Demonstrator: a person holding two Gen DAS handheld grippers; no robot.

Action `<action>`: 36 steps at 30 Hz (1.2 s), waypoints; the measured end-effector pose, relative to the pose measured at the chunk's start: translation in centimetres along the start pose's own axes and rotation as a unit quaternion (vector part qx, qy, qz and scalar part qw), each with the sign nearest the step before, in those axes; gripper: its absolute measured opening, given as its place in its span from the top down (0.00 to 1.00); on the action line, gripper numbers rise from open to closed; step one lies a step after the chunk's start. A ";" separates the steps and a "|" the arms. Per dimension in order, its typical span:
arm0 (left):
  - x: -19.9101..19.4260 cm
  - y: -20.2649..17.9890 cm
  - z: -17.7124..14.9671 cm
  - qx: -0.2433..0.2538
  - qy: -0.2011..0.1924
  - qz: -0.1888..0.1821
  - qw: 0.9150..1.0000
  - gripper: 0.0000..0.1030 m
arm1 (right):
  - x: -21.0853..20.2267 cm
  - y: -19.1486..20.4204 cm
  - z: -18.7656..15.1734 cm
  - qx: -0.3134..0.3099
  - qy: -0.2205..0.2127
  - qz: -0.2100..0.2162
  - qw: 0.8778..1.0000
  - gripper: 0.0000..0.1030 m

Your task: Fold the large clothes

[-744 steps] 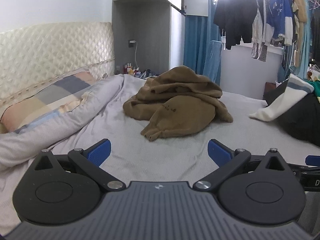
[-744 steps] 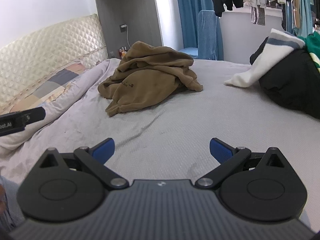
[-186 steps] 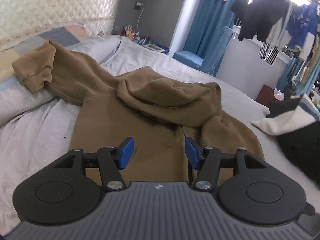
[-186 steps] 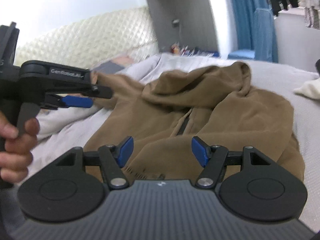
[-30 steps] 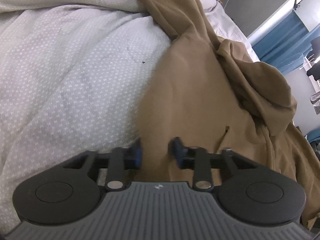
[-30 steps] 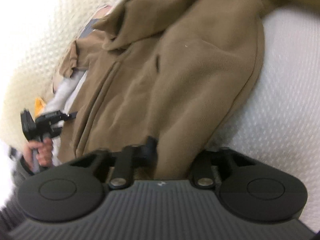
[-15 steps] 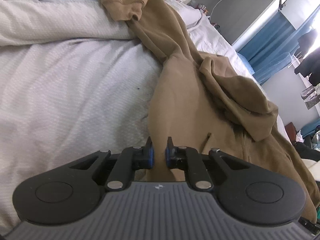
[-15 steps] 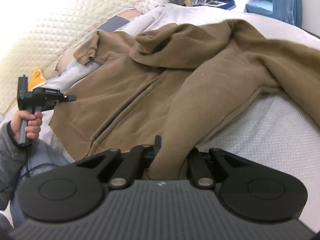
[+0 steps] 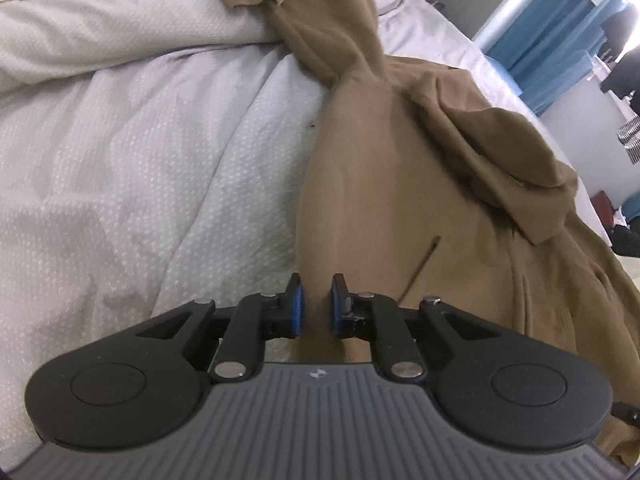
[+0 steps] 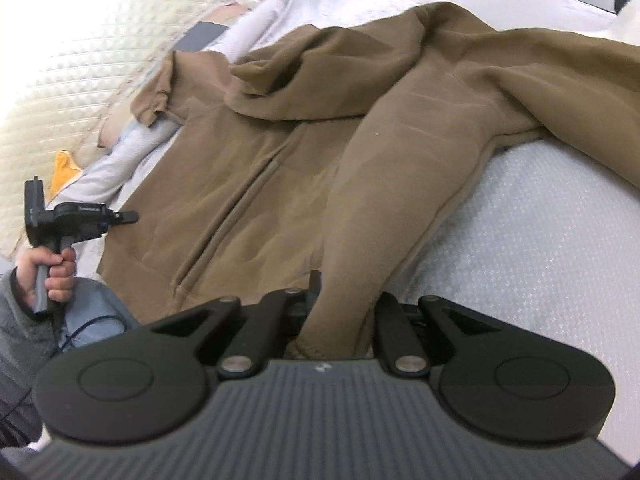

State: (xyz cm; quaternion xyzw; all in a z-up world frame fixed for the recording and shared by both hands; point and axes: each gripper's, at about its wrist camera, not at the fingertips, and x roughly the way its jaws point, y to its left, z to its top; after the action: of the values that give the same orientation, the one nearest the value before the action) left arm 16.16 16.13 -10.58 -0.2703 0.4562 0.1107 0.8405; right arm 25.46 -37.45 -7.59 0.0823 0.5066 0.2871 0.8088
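Brown hoodie (image 9: pixel 420 208) between both closed claws

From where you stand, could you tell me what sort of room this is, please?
Most likely a bedroom: a pale grey textured bedspread, a cream quilted padded headboard, and blue curtains behind the brown fleece zip hoodie.

A pale grey dotted bed sheet (image 9: pixel 132 168) fills the left of the frame; blue curtains (image 9: pixel 536 60) hang upper right. A cream quilted headboard (image 10: pixel 80 40) stands upper left.

Grey bed (image 9: pixel 140 168), quilted headboard (image 10: pixel 80 40), blue curtains (image 9: pixel 552 52)
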 end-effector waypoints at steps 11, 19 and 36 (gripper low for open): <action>-2.5 -1.0 -0.9 0.047 -0.005 -0.023 0.999 0.43 | -1.7 -0.1 -1.0 0.078 0.011 -0.077 0.994 0.21; -7.2 -6.6 -1.3 0.134 -0.081 -0.031 0.987 0.42 | -4.3 3.3 0.8 0.062 -0.066 -0.101 0.991 0.22; -11.3 -16.2 0.5 0.210 -0.186 -0.069 0.957 0.42 | 0.7 15.3 7.3 0.015 -0.239 -0.035 0.970 0.22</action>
State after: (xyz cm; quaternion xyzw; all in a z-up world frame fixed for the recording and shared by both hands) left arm 17.19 3.68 4.65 -0.0931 0.2849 0.0024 0.9540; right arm 26.15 -23.36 1.85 0.1429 0.3059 0.2226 0.9146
